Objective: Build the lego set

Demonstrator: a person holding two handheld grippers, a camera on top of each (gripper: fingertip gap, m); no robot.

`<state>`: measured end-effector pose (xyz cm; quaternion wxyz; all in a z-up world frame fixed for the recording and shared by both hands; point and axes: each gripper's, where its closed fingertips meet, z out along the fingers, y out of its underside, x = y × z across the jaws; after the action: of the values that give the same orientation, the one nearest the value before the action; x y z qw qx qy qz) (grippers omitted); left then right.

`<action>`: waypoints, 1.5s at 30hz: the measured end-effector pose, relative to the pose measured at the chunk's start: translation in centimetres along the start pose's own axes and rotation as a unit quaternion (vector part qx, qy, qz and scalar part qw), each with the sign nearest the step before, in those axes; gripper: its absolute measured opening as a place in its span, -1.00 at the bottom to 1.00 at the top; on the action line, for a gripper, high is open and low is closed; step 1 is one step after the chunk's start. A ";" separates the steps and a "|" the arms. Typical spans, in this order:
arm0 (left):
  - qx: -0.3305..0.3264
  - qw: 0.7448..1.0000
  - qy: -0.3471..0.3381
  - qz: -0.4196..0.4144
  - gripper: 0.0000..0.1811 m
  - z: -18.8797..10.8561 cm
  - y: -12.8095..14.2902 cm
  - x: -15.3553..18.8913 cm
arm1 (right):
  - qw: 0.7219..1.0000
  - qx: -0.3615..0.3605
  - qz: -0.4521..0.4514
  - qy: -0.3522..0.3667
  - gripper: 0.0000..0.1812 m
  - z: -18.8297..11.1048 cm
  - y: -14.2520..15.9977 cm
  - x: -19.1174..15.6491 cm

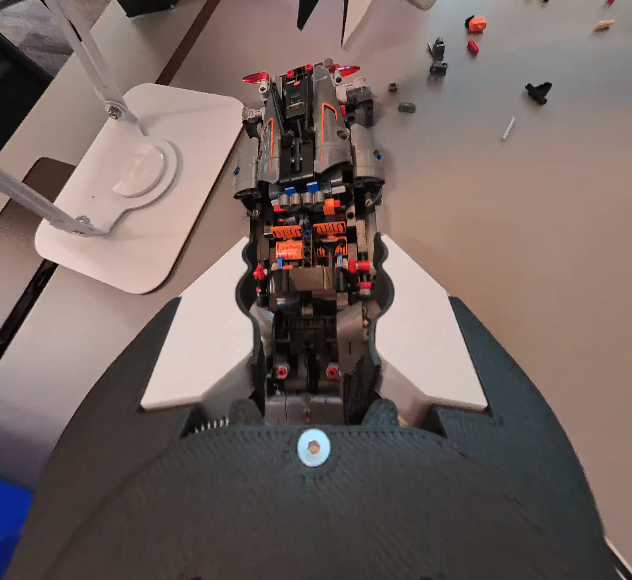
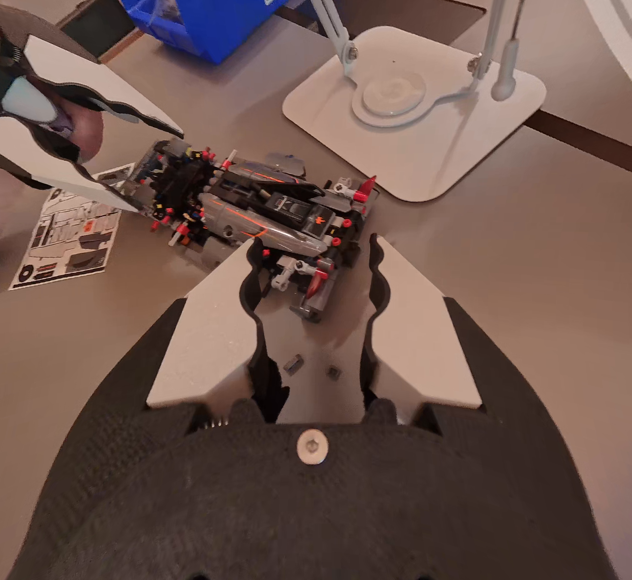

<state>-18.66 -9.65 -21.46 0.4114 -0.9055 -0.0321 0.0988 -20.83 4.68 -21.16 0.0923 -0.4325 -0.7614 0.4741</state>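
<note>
The beige worktop carries the grey, black and orange lego car model. Beside the model stands a white lamp base. The left tongs appear clamped on the model's front end, probably to steady it. The right tongs are apart and empty near its rear; small loose bricks lie beyond the model.

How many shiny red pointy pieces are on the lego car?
2. One red spike sits on the lego car's far-left corner, the other on its far-right corner. More may be hidden.
</note>
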 end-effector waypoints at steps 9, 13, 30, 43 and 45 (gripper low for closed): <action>-0.031 0.999 0.016 0.011 -0.21 4.0 -0.6 -0.4 | 0.999 -0.011 0.033 -0.015 -0.30 1.9 1.5 0.8; -0.037 0.998 0.032 0.027 -0.20 4.6 -0.7 0.2 | 1.000 0.005 0.020 0.006 -0.27 1.4 0.7 1.3; 0.043 0.995 -0.029 0.090 -0.40 -10.1 -4.7 -6.0 | 0.810 0.112 -0.535 0.212 -0.50 5.7 -21.1 -9.0; 0.048 0.993 -0.072 0.082 -0.41 -11.7 -4.2 -8.4 | 0.801 0.099 -0.553 0.205 -1.00 7.2 -21.0 -7.4; 0.043 0.992 -0.086 0.077 -0.41 -11.7 -4.0 -9.0 | 0.800 0.129 -0.554 0.189 -0.88 6.6 -21.3 -8.4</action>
<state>-25.00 -16.88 -9.58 0.4366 -0.8750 0.0069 0.2090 -31.52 -9.63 -5.31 0.5363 -0.0018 -0.7703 0.3450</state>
